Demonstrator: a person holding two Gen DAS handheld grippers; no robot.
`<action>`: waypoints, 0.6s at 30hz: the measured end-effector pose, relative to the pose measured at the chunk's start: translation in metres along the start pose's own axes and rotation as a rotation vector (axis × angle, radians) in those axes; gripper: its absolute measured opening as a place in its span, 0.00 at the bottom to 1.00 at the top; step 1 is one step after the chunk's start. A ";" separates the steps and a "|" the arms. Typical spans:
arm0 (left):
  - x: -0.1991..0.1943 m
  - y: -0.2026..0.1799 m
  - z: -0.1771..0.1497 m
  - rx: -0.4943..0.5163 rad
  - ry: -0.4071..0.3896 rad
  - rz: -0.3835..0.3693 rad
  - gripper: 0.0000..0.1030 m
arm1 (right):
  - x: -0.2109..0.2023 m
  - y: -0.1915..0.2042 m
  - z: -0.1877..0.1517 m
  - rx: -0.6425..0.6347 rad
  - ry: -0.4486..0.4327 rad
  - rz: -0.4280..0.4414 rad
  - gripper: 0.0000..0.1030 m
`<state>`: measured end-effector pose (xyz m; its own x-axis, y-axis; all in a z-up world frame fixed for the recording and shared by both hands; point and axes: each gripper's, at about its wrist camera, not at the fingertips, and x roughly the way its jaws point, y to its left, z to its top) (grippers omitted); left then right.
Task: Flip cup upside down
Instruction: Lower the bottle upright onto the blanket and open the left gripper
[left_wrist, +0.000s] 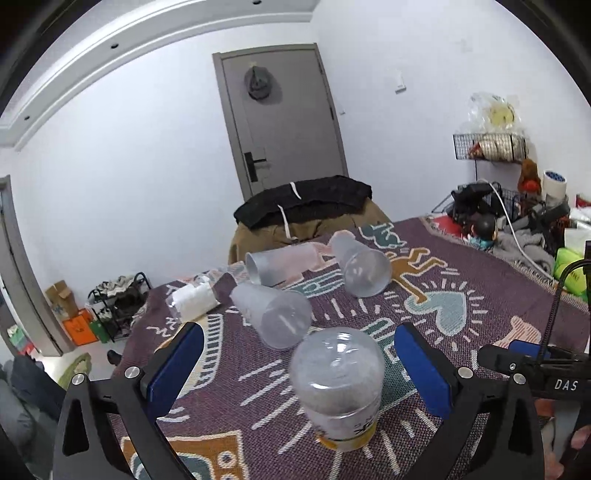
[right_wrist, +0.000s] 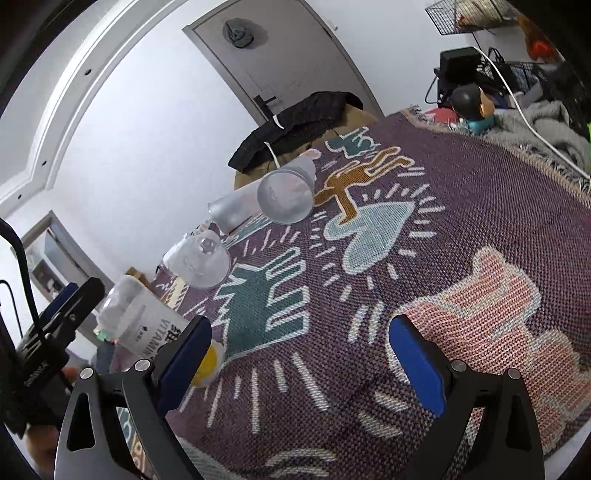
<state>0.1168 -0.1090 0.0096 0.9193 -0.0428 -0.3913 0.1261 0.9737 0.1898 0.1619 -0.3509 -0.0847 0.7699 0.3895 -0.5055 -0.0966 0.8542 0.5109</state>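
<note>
Three frosted clear plastic cups lie on their sides on the patterned cloth: a near one (left_wrist: 275, 314), a far left one (left_wrist: 273, 264) and a far right one (left_wrist: 360, 264). They also show in the right wrist view: the near cup (right_wrist: 201, 260), the left cup (right_wrist: 231, 210), the right cup (right_wrist: 288, 192). A clear bottle with a yellow cap (left_wrist: 338, 387) stands cap down between the jaws of my left gripper (left_wrist: 299, 369), which is open and not touching it. My right gripper (right_wrist: 301, 350) is open and empty over the cloth; the bottle (right_wrist: 147, 325) is to its left.
A patterned purple cloth (left_wrist: 461, 295) covers the table. A small clear bottle (left_wrist: 192, 299) lies at the far left edge. A chair with dark clothing (left_wrist: 306, 206) stands behind the table. Clutter, baskets and a figurine (right_wrist: 476, 107) fill the far right.
</note>
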 end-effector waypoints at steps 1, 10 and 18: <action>-0.004 0.005 0.001 -0.009 -0.007 0.002 1.00 | -0.001 0.003 0.000 -0.006 -0.001 0.000 0.94; -0.037 0.043 -0.003 -0.094 -0.050 -0.009 1.00 | -0.017 0.037 0.005 -0.083 -0.028 -0.058 1.00; -0.056 0.076 -0.020 -0.173 -0.085 -0.020 1.00 | -0.029 0.069 0.004 -0.184 -0.028 -0.062 1.00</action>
<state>0.0669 -0.0284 0.0279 0.9463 -0.0745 -0.3147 0.0858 0.9961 0.0220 0.1354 -0.3045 -0.0316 0.7950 0.3268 -0.5110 -0.1603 0.9257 0.3425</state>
